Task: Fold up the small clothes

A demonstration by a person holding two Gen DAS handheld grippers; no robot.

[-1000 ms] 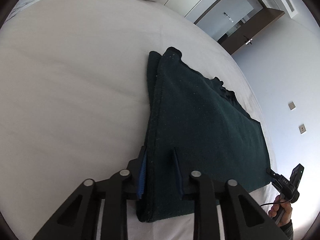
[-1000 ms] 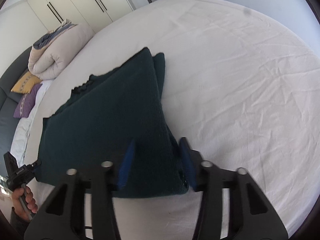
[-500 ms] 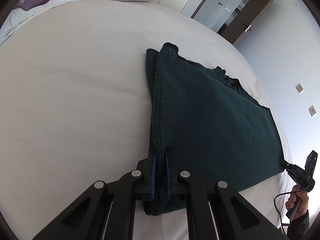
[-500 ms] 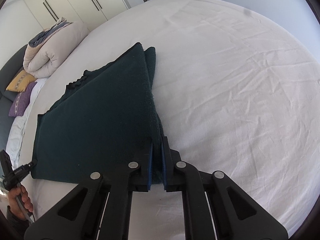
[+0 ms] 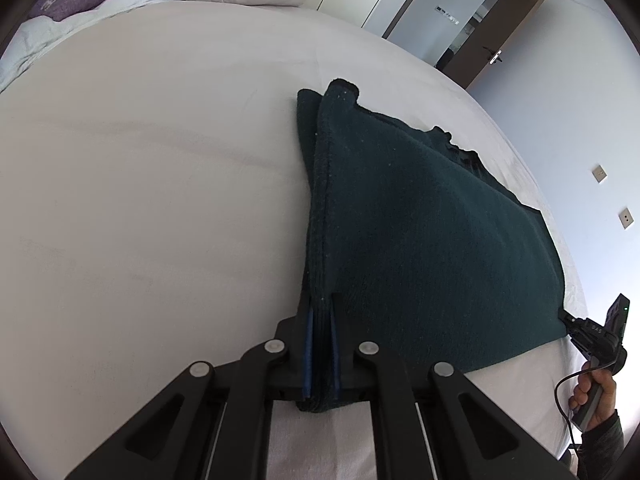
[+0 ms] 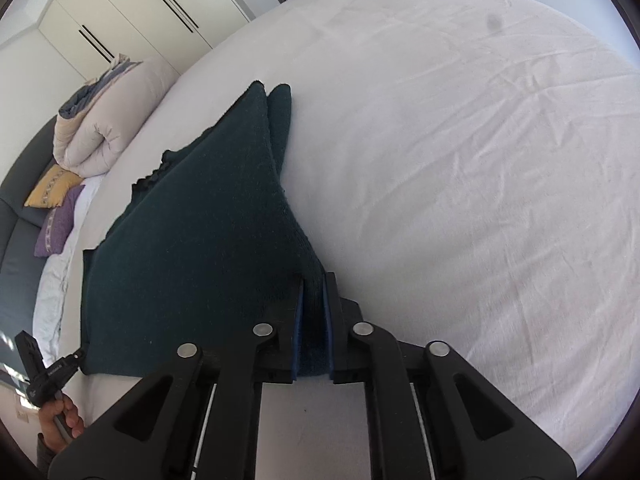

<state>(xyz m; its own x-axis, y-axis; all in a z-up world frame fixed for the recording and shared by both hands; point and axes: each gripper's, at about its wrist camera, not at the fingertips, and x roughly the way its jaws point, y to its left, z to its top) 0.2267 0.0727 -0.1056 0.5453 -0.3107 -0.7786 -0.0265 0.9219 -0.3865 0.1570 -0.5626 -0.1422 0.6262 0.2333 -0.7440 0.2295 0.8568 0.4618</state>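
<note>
A dark green knitted garment [image 5: 420, 232] lies folded double on the white bed sheet [image 5: 140, 200]. My left gripper [image 5: 320, 312] is shut on its near corner, the layers pinched between the blue pads. The garment also shows in the right wrist view [image 6: 200, 240], where my right gripper [image 6: 313, 284] is shut on the other near corner. Each view shows the other hand-held gripper at the garment's far corner, the right one in the left wrist view [image 5: 592, 336] and the left one in the right wrist view [image 6: 48, 372]. The near edge is lifted slightly off the sheet.
A rolled beige duvet [image 6: 104, 120] and purple and yellow pillows [image 6: 56, 216] sit at the head of the bed. White wardrobes [image 6: 132, 12] stand behind. A brown door [image 5: 500, 36] is open at the far wall. Bare sheet [image 6: 460, 160] spreads beyond the garment.
Both grippers went from open around the garment's near corners to shut on them. The near edge has risen a little since then.
</note>
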